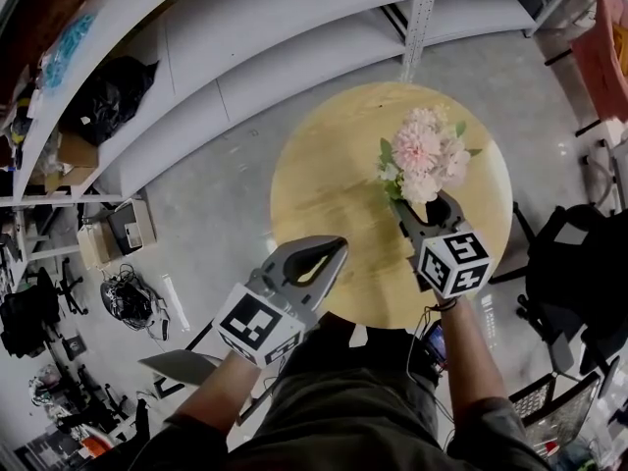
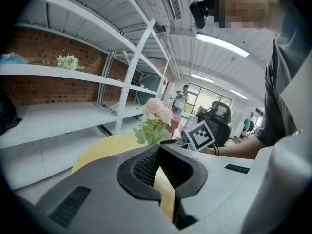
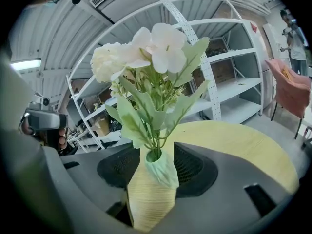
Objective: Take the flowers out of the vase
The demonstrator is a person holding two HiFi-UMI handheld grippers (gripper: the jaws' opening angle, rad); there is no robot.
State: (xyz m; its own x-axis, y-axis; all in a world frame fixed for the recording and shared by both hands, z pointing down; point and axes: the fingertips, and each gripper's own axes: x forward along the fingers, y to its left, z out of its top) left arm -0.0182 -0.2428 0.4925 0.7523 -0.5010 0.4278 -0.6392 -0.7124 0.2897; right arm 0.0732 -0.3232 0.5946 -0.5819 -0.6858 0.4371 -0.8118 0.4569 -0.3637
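A bunch of pale pink and white flowers (image 1: pixel 424 155) with green leaves stands in a ribbed yellow vase (image 3: pixel 148 199) with a green neck, on a round wooden table (image 1: pixel 324 184). My right gripper (image 1: pixel 420 204) is open, and the vase stands between its jaws with a gap at the left pad. From above, the blooms hide most of the vase. My left gripper (image 1: pixel 337 245) is shut and empty, hovering over the table's near left edge, apart from the vase. In the left gripper view the flowers (image 2: pixel 155 116) rise beyond its closed tips (image 2: pixel 158 152).
White metal shelving (image 1: pixel 245 37) curves along the far side, with a black bag (image 1: pixel 108 91) on it. Boxes and cables lie on the floor at left (image 1: pixel 128 229). A black chair (image 1: pixel 574 273) stands right of the table, a pink chair (image 3: pixel 290 89) further off.
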